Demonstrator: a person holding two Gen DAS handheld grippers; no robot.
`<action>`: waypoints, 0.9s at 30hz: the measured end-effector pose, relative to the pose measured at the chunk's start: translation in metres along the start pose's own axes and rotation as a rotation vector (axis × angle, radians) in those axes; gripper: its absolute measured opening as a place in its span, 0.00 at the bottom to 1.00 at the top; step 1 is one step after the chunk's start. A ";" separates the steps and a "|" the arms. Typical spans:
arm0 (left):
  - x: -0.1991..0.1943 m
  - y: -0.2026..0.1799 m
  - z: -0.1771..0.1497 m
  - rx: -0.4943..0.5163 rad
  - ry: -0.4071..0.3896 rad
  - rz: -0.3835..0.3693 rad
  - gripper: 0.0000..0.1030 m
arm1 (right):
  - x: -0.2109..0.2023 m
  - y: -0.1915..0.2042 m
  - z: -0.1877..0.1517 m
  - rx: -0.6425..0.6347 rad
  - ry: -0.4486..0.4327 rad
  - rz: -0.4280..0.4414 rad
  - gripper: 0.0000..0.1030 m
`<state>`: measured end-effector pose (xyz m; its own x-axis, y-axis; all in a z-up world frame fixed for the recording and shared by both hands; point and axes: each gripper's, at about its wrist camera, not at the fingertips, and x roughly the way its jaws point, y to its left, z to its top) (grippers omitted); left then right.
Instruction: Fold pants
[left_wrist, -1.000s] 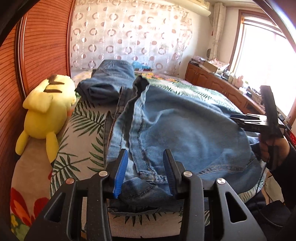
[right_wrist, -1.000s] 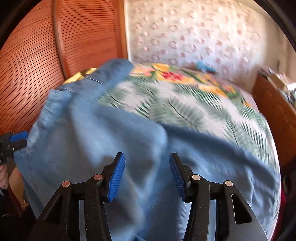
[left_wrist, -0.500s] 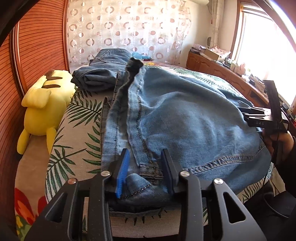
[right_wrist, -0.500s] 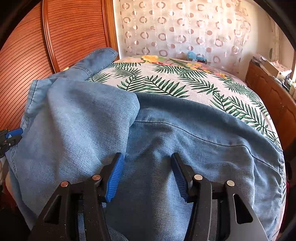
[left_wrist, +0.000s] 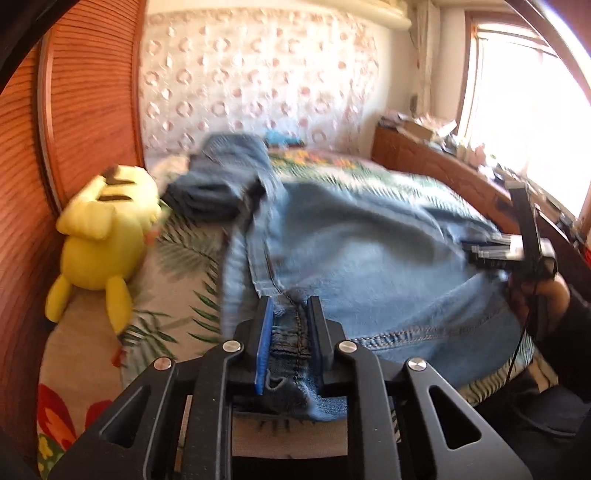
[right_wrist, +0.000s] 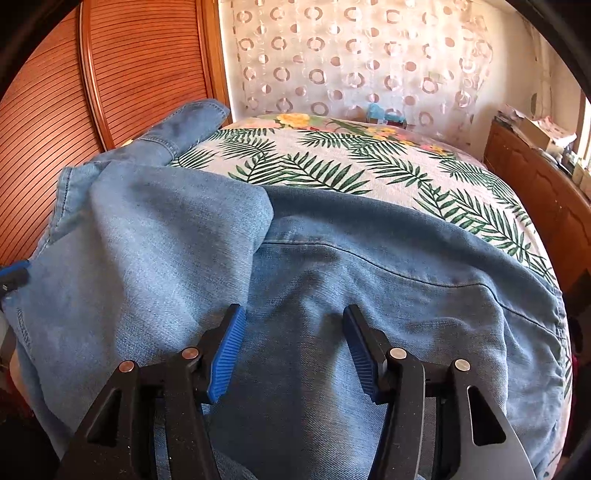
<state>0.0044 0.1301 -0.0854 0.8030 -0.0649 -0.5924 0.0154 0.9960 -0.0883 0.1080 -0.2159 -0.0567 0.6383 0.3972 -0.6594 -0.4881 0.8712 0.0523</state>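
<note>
Light blue jeans (left_wrist: 362, 258) lie spread over the near end of a bed, also filling the right wrist view (right_wrist: 332, 288). My left gripper (left_wrist: 290, 314) is shut on a bunched seam of the jeans at the near edge. My right gripper (right_wrist: 293, 332) is open just above the denim, with cloth between the blue pads (right_wrist: 227, 347) but not pinched. It also shows at the right of the left wrist view (left_wrist: 509, 251), held by a hand. The left view is blurred.
A darker folded pair of jeans (left_wrist: 221, 177) lies at the bed's far left. A yellow plush toy (left_wrist: 103, 236) sits by the wooden wall (left_wrist: 81, 110). The palm-leaf bedspread (right_wrist: 369, 166) stretches beyond. A wooden dresser (left_wrist: 424, 158) runs along the right under a window.
My left gripper has closed on the jeans' seam and the view has swung, lifting the cloth a little. My right gripper stays open over the denim.
</note>
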 end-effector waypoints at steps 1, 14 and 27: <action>-0.005 0.003 0.003 -0.003 -0.013 0.011 0.19 | 0.000 0.000 0.000 0.002 -0.001 0.001 0.55; 0.008 0.013 -0.005 -0.035 0.053 0.015 0.26 | -0.003 -0.006 -0.002 0.008 -0.002 0.000 0.55; 0.019 0.002 0.004 -0.062 0.035 -0.028 0.78 | -0.004 -0.009 -0.003 0.019 -0.006 0.000 0.55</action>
<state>0.0219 0.1312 -0.0935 0.7818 -0.0959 -0.6162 0.0001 0.9881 -0.1537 0.1077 -0.2262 -0.0564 0.6422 0.3986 -0.6547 -0.4766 0.8766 0.0663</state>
